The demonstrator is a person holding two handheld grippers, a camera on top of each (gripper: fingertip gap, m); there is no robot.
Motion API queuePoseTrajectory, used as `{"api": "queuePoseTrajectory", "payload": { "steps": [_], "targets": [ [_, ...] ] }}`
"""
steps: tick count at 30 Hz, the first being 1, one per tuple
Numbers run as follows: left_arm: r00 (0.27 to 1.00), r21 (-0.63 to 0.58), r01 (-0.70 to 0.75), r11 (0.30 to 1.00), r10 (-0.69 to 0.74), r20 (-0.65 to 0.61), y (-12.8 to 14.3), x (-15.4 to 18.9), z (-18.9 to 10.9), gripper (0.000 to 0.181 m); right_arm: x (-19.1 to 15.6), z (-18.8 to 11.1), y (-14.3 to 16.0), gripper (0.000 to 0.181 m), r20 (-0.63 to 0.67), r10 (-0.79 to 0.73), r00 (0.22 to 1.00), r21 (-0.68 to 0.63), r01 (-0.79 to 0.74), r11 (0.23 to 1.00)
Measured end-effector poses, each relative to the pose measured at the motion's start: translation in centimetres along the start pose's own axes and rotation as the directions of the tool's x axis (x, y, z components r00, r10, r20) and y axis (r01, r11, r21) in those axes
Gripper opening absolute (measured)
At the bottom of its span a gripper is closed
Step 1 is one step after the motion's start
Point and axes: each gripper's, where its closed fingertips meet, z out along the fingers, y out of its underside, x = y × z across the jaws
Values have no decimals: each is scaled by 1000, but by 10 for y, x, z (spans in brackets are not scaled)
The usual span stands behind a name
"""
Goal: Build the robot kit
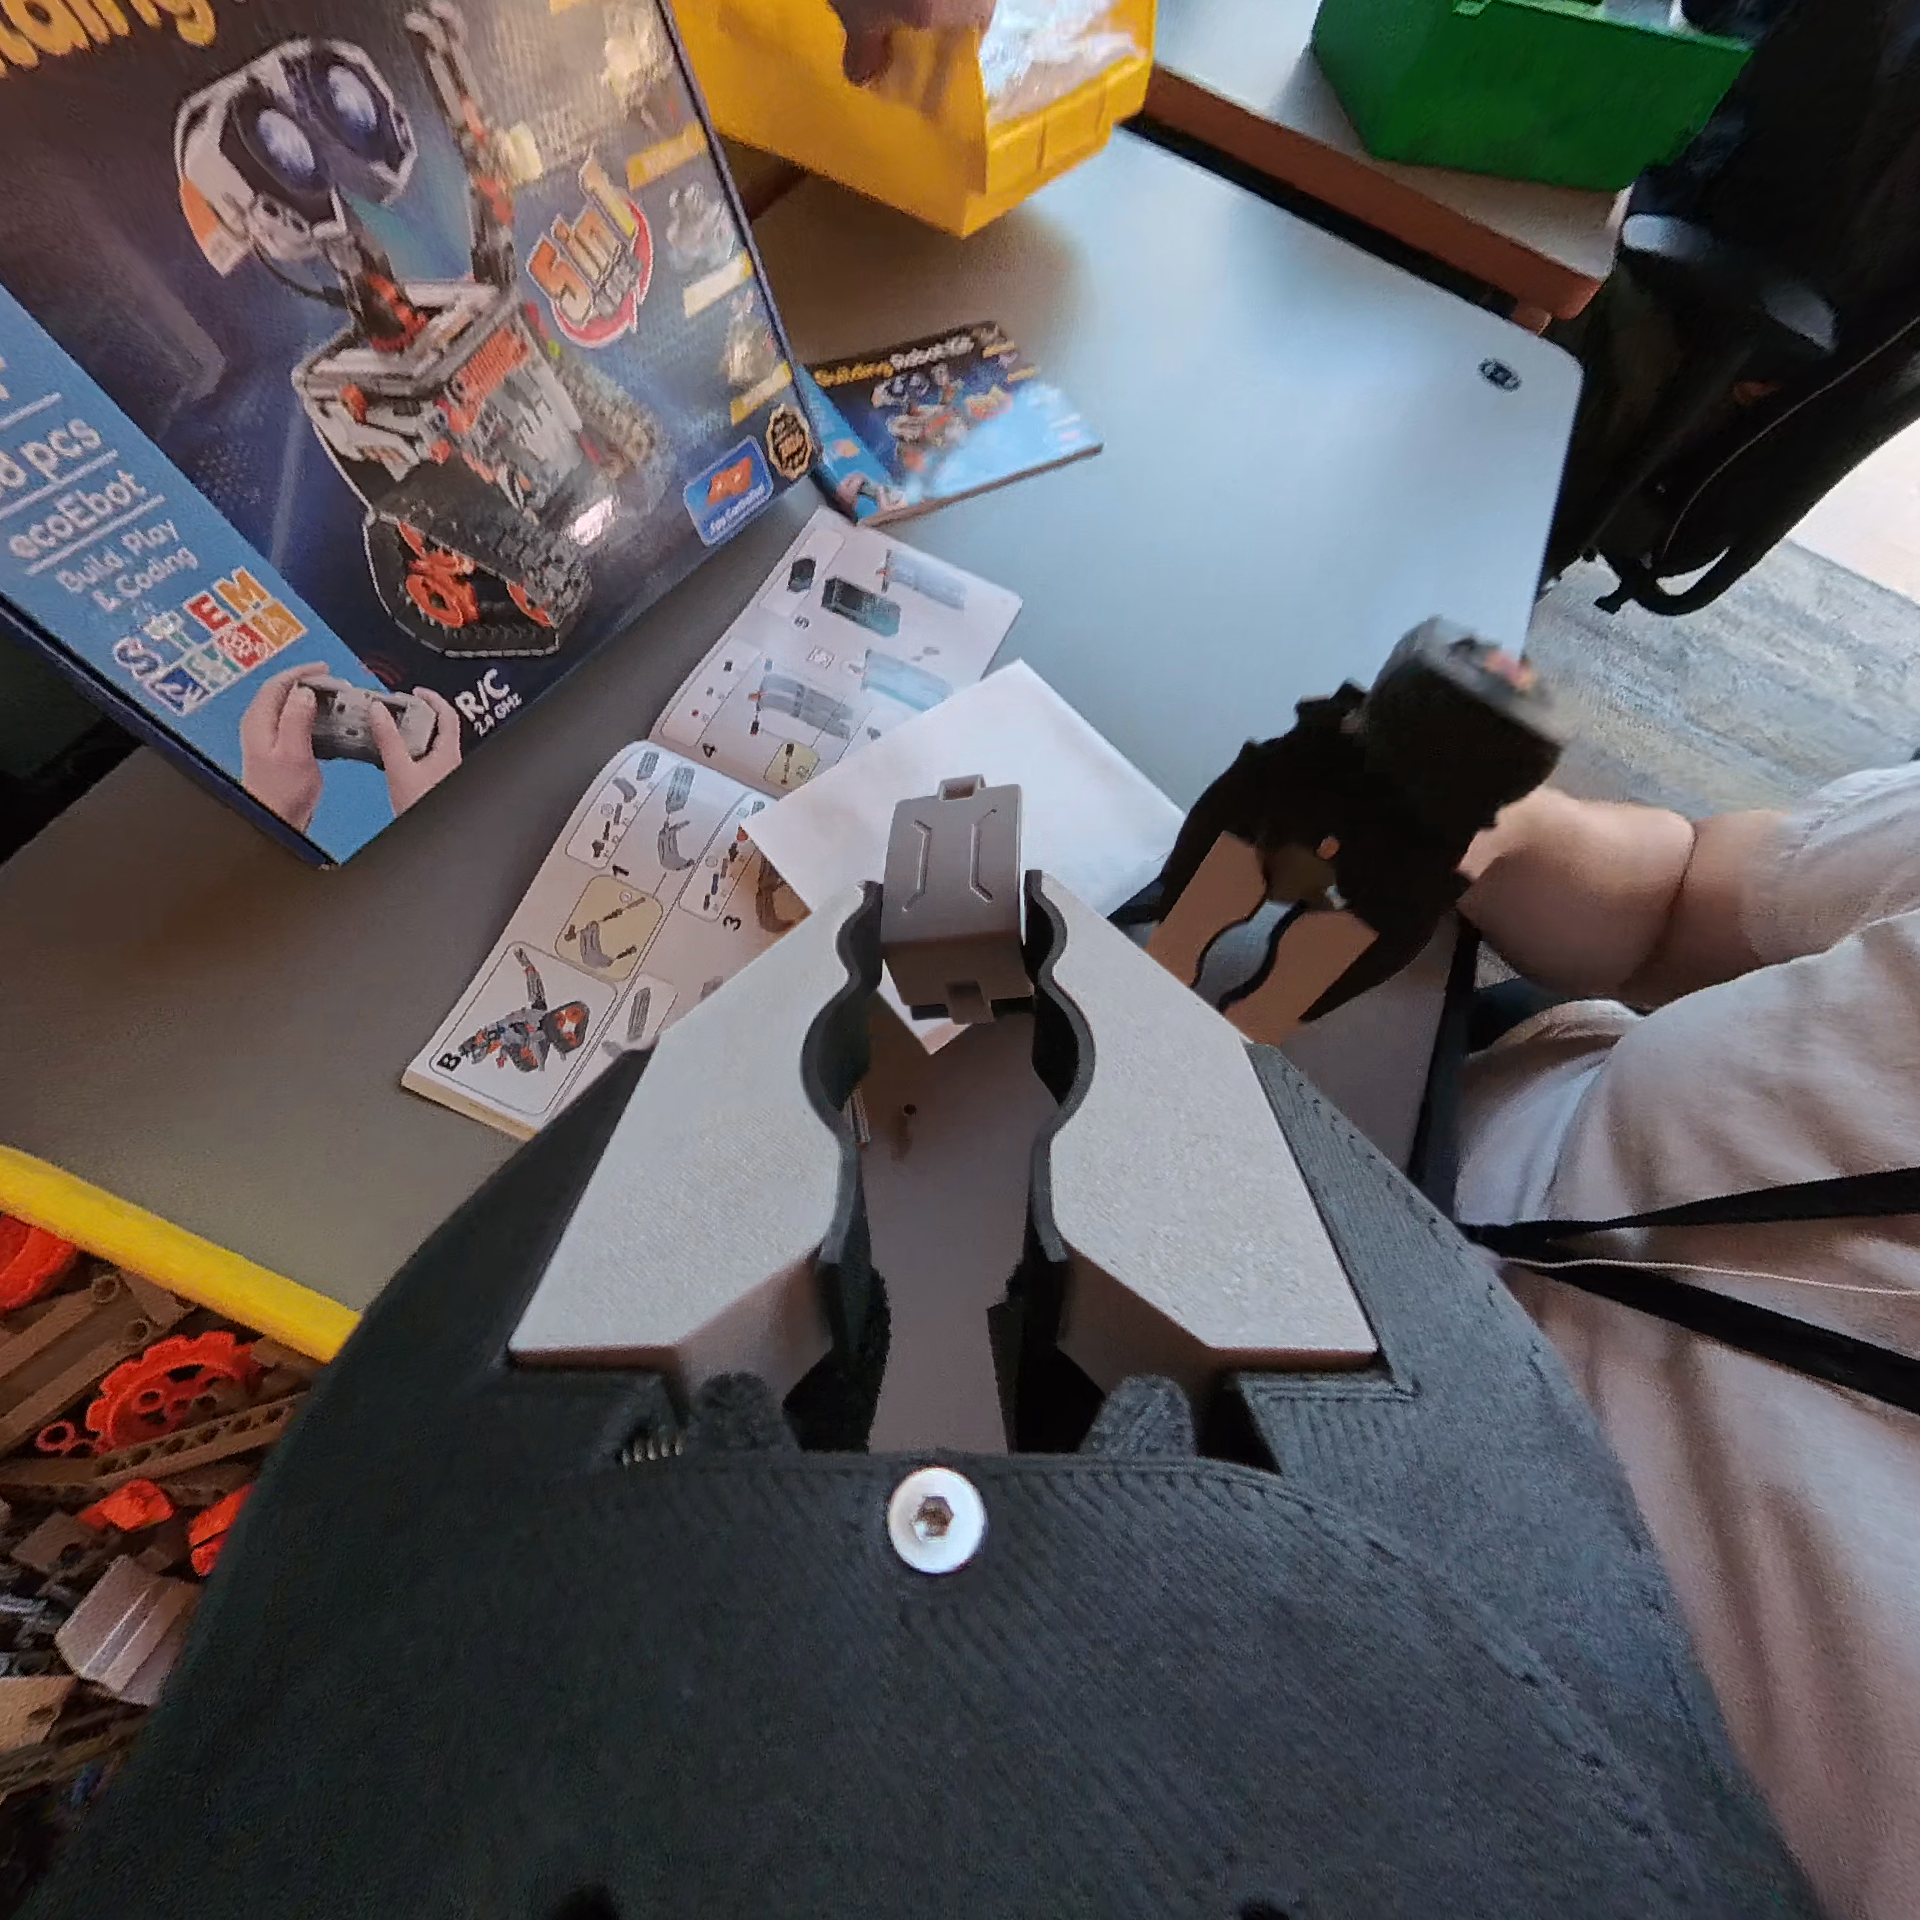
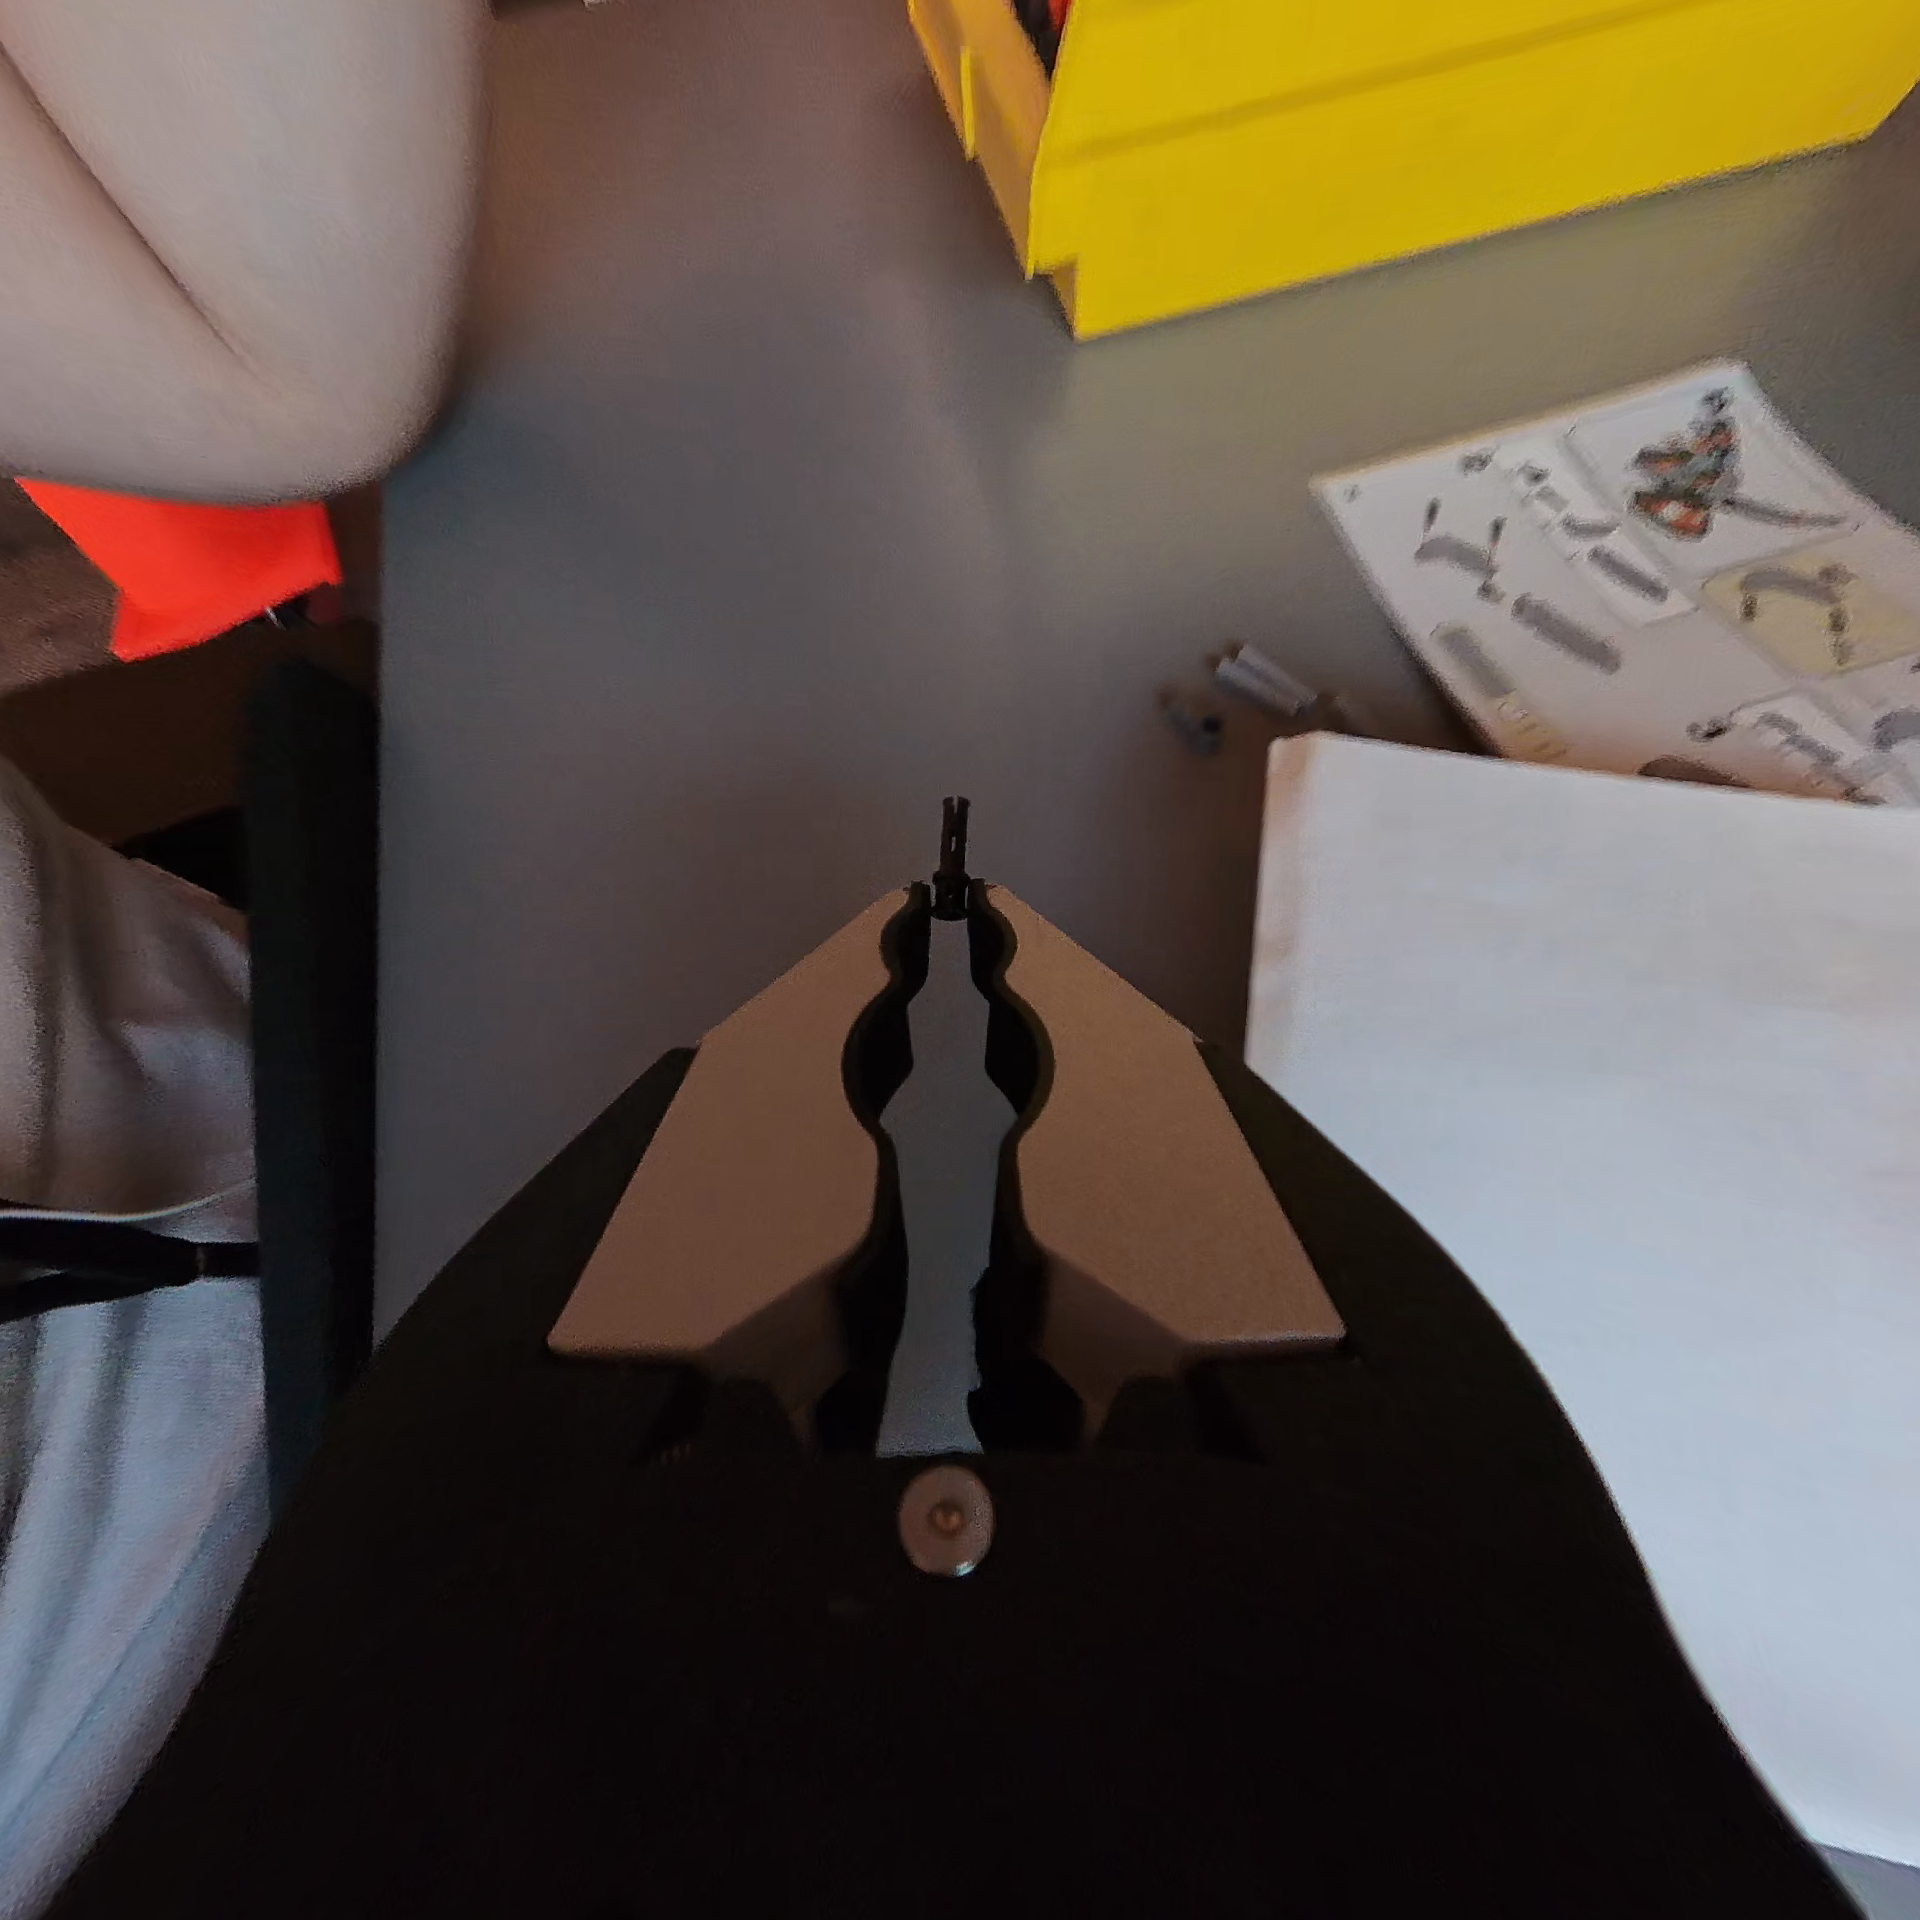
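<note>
My left gripper (image 1: 951,914) is shut on a grey plastic panel piece (image 1: 951,883), which stands up between the fingertips above the grey table (image 1: 1247,416). My right gripper (image 2: 948,894) is shut on a small black connector pin (image 2: 950,852) that pokes out past the tips. The right gripper also shows in the left wrist view (image 1: 1278,977), a little to the right of the grey piece, apart from it. An open instruction booklet (image 1: 727,810) and a white paper sheet (image 1: 1039,769) lie under the left gripper; both also show in the right wrist view, booklet (image 2: 1662,582), sheet (image 2: 1558,1091).
A large toy-robot kit box (image 1: 364,416) stands at the left, a small booklet (image 1: 945,416) beyond it. A yellow bin (image 1: 156,1236) of orange and grey parts is at lower left; another yellow bin (image 2: 1403,156) stands farther off. Loose small parts (image 2: 1236,686) lie near the sheet. A person's sleeve (image 1: 1714,1143) is at right. The gap from one gripper's tips to the other's is roughly 20 cm.
</note>
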Motion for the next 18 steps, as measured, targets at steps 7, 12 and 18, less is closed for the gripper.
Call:
{"api": "queuePoseTrajectory", "payload": {
  "steps": [7,12,18],
  "targets": [
    [998,-147,43,988,-36,50,23,-23,31,25,41,-46,-87,5,23,105,994,159,-107,981],
    [995,-159,98,982,-91,50,27,-31,37,25,74,-62,-115,5,-95,146,985,51,-141,989],
    [992,-152,125,980,-120,44,26,-31,34,25,82,-60,-107,5,-173,119,978,-111,-139,984]
  ]
}}
